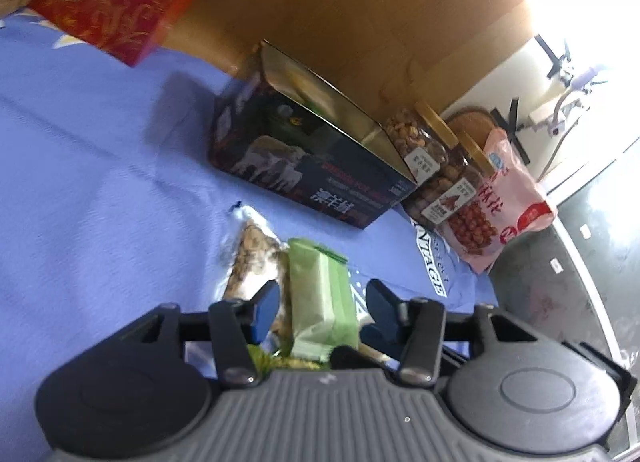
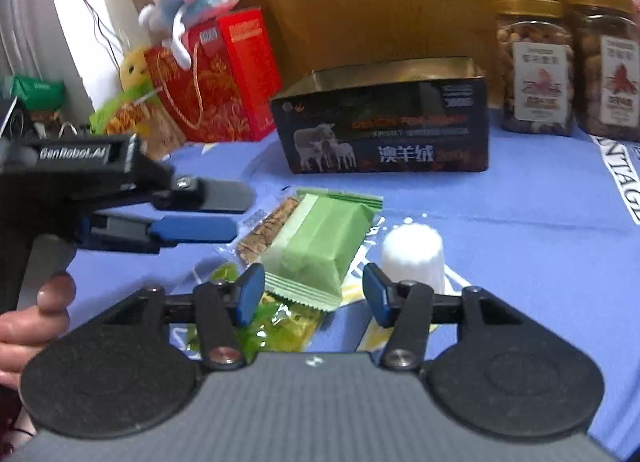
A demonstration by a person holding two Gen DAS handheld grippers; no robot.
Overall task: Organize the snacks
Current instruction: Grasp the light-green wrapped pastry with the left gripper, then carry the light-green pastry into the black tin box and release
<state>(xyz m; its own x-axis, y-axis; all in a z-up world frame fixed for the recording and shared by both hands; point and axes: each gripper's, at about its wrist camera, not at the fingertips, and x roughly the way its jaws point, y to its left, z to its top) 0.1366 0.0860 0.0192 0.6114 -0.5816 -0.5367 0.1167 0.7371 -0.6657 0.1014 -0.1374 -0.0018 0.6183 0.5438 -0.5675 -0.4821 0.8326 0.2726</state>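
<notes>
green pkt (image 2: 320, 250) flat, long axis near-far | both grippers (image 1: 323, 308) (image 2: 313, 294) spread

Left wrist view rolls sideways, low and close over the green snack packet (image 1: 320, 294); right wrist view sits level, sharing that packet and the dark sheep-print box (image 2: 384, 122).

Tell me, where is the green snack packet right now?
The green snack packet lies on the blue cloth in front of the dark sheep box, atop other snacks, beside a white cup-shaped sweet.
</notes>
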